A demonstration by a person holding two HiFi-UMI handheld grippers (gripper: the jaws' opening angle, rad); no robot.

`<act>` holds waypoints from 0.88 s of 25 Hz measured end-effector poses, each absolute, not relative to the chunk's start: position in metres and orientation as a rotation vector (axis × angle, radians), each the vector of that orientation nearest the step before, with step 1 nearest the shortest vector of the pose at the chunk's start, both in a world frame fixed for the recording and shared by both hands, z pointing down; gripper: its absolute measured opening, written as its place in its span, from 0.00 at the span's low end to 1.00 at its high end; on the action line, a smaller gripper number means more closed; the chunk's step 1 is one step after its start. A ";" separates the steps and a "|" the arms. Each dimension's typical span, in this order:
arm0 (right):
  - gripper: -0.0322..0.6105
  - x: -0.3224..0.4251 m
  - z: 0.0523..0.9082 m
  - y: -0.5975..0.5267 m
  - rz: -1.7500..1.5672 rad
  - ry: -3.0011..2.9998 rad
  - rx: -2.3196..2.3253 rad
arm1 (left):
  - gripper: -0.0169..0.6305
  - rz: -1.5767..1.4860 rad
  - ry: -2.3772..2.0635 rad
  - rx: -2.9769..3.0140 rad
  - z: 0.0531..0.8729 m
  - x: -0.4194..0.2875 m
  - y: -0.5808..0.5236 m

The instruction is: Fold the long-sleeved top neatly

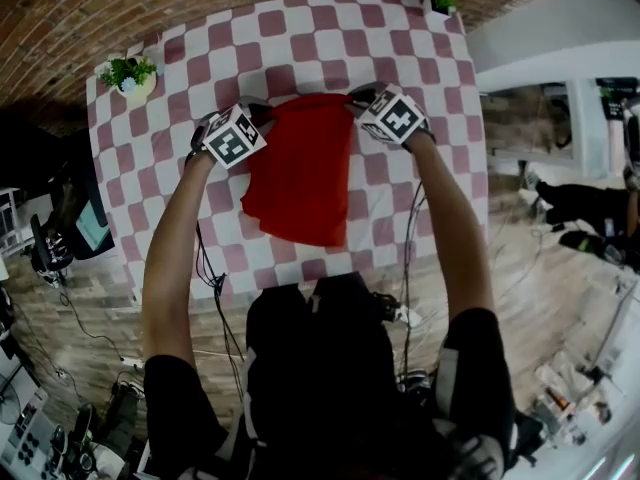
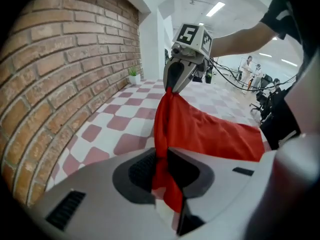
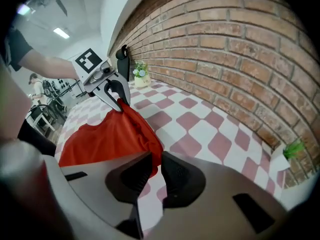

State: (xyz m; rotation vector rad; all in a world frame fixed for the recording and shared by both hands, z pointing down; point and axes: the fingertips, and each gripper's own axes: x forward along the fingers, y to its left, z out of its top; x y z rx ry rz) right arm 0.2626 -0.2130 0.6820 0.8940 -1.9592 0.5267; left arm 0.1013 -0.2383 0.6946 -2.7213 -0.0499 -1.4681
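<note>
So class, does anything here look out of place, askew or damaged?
Nothing stands out: the left gripper and right gripper each pinch the far edge of the red top, and both potted plants stand upright.

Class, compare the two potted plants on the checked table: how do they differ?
The left-corner plant looks bigger and bushier than the right-corner plant. The left-corner plant carries pale flowers; the right-corner plant shows only green leaves. Both stand at the table's far edge by the brick wall.
</note>
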 end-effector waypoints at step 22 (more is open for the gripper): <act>0.14 0.172 0.570 -0.024 0.314 -2.089 0.977 | 0.14 -1.098 -0.019 -2.660 0.601 0.032 -0.083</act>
